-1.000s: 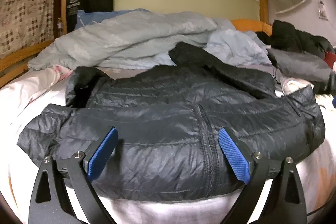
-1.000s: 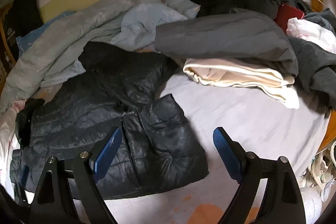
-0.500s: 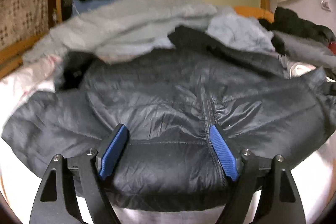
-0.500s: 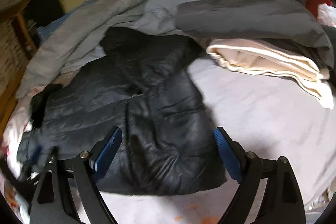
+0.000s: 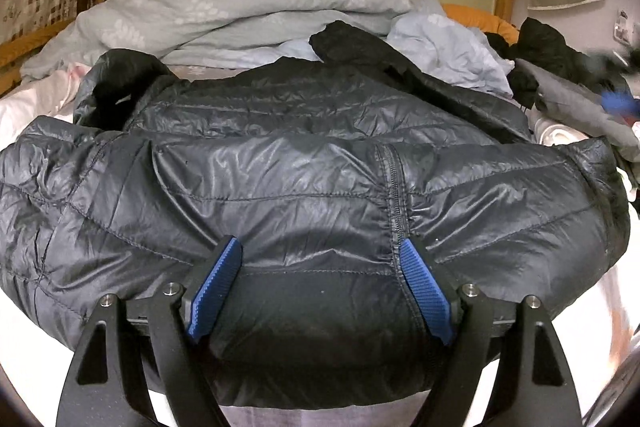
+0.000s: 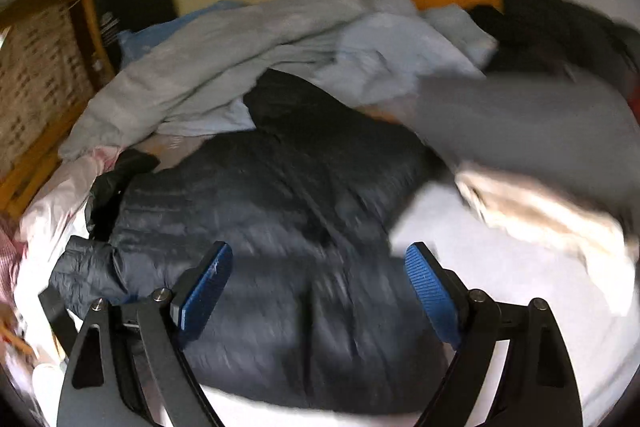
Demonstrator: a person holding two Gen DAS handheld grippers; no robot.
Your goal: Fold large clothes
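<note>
A pale blue quilt (image 5: pixel 224 15) is lying bunched along the bed's far side; beside it, an orange pillow (image 5: pixel 476 17) is peeking out.

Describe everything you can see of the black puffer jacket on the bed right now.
The black quilted puffer jacket lies spread flat on the pale bedsheet, front up, zipper closed down the middle. Its shell looks thin, shiny and crinkled, with stitched horizontal channels. One sleeve is folded in along the near side; the other runs back toward the light blue duvet. The open left tool straddles the hem beside the zipper; actual contact is unclear.
</note>
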